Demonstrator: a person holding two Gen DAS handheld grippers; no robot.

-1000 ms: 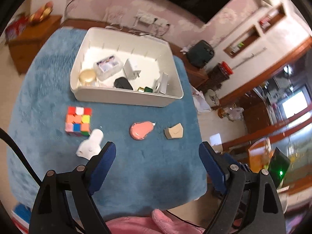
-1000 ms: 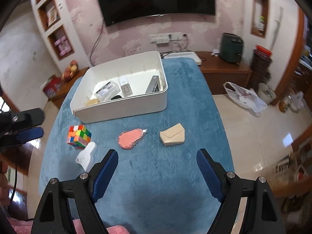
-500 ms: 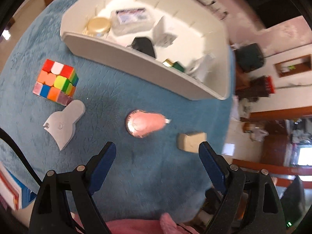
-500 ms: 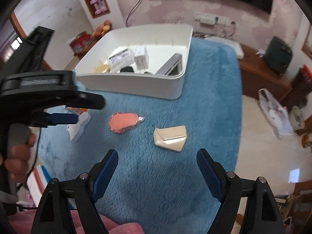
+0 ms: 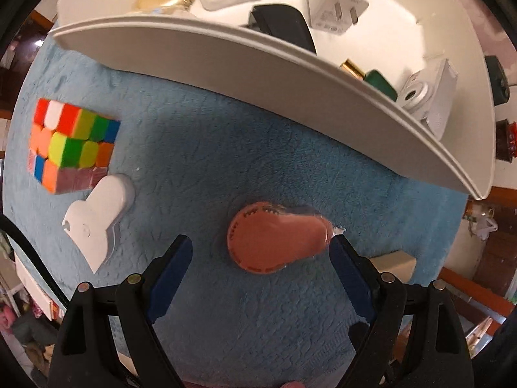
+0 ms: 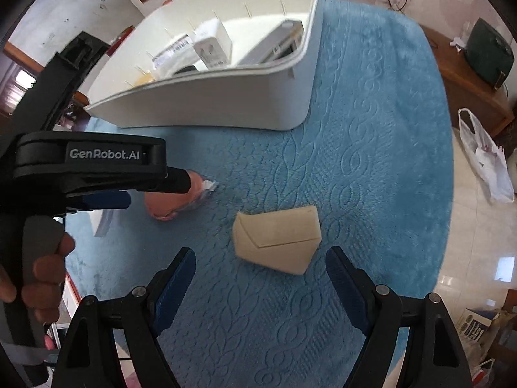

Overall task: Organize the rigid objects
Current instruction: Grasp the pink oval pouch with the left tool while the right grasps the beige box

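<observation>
- White bin [image 5: 290, 74] sits at the far side of the blue mat [image 5: 226, 168]; already holds a charger, a black item, a clear box, a gold lid and a few more I can't name.
- Four loose pieces left on the mat, one of each: colour cube [image 5: 71, 145], white flat piece [image 5: 97, 216], pink teardrop piece [image 5: 274, 239], beige wedge box [image 6: 278, 239].
- Cube and white piece touch or nearly touch, well left of my left tongs.
- Left gripper [image 5: 261, 271]: jaws wide apart, nothing held. Pink piece lies flat just ahead, between the tip lines; its pointed end reaches right up to the right finger, can't tell if it touches.
- Key relation: pink piece's long axis runs left-right, roughly along my jaw closing line. I'd judge closing as-is grabs it end to end, the long way; a wrist turn would take the narrower width.
- Right gripper [image 6: 260, 274]: jaws also apart, empty. Beige box sits just ahead, centred between the fingers, long side across the gap.
- Each hand is nearest its own target: left to pink, right to beige. Bin is beyond both.
</observation>
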